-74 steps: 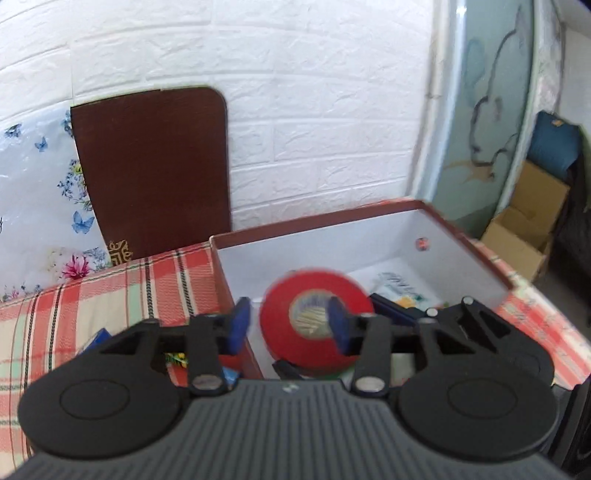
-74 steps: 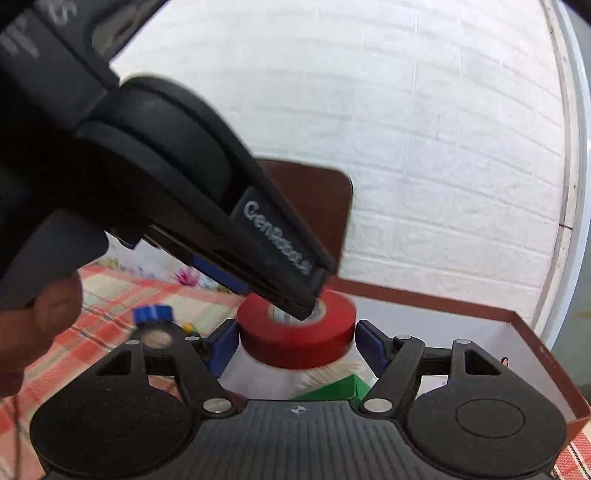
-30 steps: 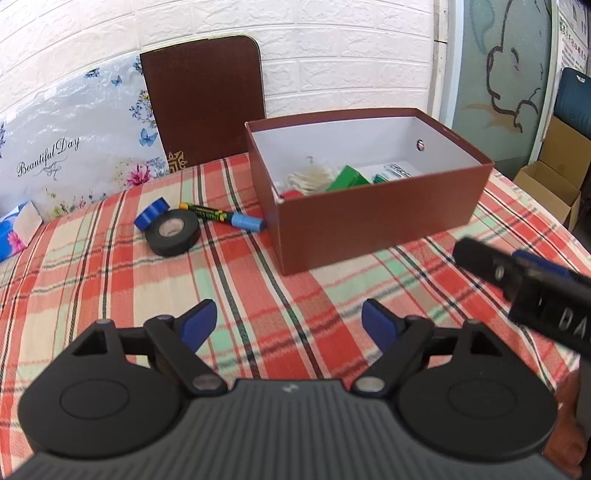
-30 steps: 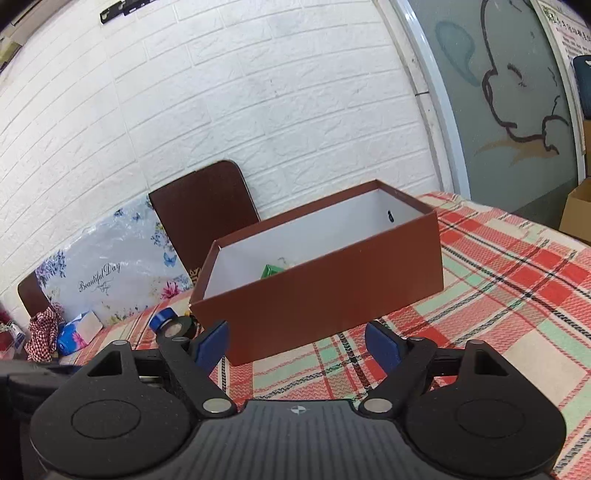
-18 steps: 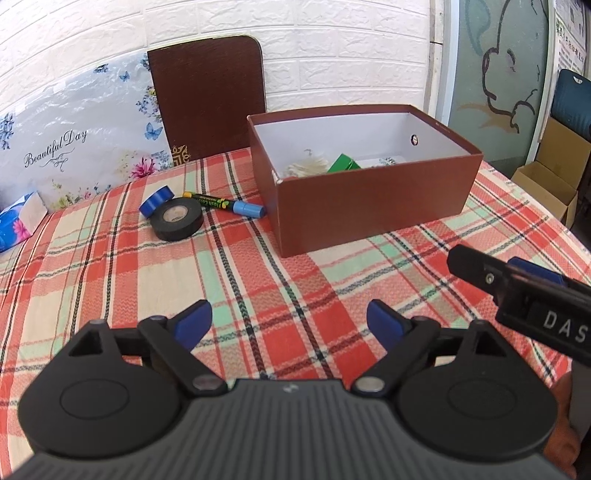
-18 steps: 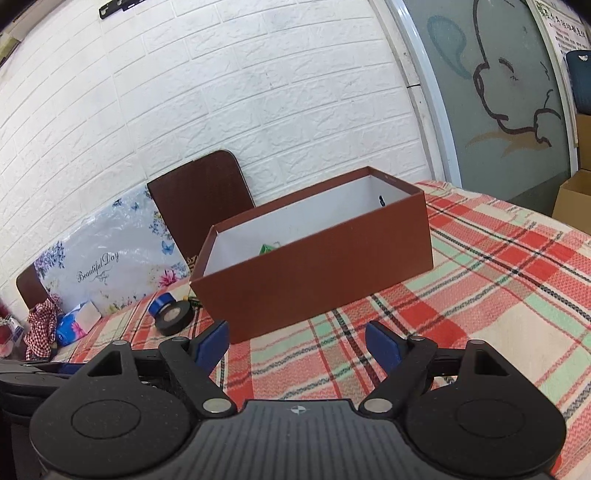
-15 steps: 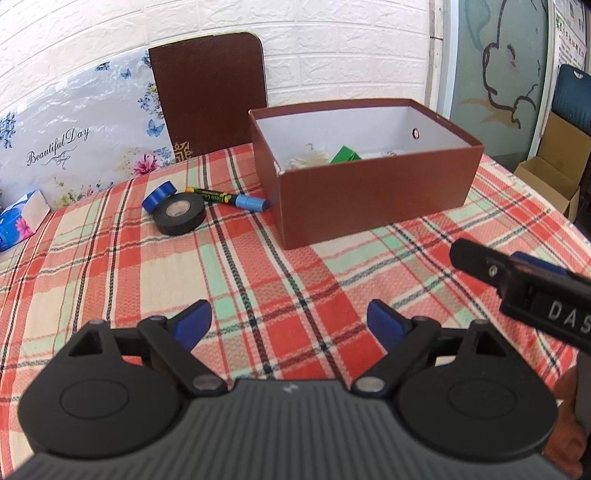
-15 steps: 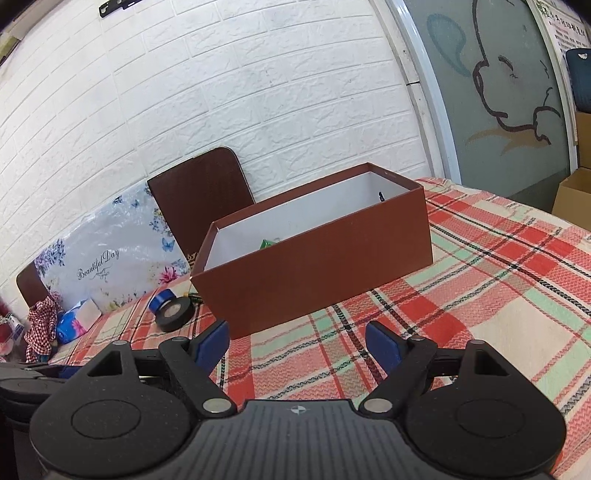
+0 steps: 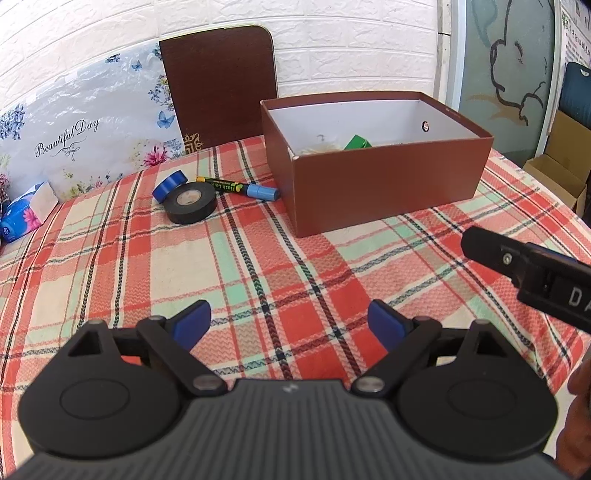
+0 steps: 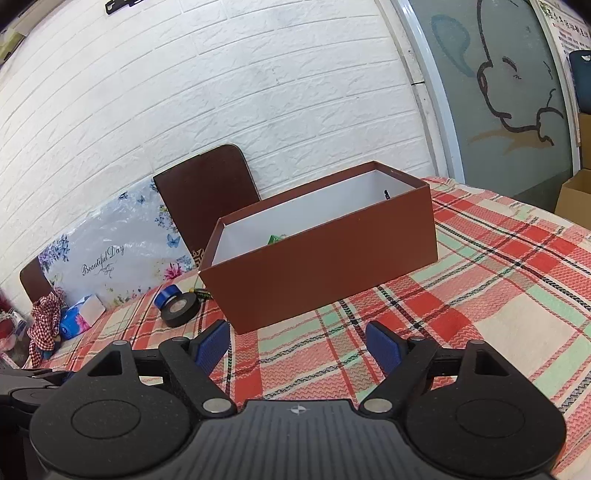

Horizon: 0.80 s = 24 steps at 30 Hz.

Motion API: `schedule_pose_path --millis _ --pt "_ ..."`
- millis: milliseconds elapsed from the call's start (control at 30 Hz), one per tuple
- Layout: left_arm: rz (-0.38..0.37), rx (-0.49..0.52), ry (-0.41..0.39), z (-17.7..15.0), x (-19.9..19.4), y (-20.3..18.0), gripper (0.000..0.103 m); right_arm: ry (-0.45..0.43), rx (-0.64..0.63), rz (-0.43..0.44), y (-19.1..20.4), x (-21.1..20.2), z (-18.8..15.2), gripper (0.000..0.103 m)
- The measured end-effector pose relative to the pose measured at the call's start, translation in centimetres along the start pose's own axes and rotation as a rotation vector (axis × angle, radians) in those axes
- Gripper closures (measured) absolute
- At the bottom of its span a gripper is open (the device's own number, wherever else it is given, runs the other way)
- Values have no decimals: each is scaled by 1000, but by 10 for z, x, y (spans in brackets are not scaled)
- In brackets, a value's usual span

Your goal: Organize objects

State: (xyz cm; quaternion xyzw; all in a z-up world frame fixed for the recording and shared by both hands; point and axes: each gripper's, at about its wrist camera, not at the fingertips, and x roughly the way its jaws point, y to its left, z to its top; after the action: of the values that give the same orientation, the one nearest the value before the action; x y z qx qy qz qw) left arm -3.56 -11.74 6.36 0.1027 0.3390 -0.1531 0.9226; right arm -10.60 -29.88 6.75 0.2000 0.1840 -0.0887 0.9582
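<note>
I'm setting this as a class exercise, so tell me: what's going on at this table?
A person is tidying small items into the brown box. Both the left gripper and right gripper hover with jaws open and empty. The black tape roll, blue tape roll and marker lie on the checked tablecloth beside the box.

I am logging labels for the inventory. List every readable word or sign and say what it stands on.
"Beautiful Day": white floral panel against the wall.
"DA", cut off: black right gripper body.
"Flash Color", roughly: black marker with blue cap.
Poster by the door: too small to read.
</note>
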Motion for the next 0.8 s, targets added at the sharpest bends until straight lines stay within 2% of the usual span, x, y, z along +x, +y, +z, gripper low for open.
schedule_pose_path --millis 800 --pt "8 6 40 -10 13 3 9 52 -14 2 -5 11 -5 22"
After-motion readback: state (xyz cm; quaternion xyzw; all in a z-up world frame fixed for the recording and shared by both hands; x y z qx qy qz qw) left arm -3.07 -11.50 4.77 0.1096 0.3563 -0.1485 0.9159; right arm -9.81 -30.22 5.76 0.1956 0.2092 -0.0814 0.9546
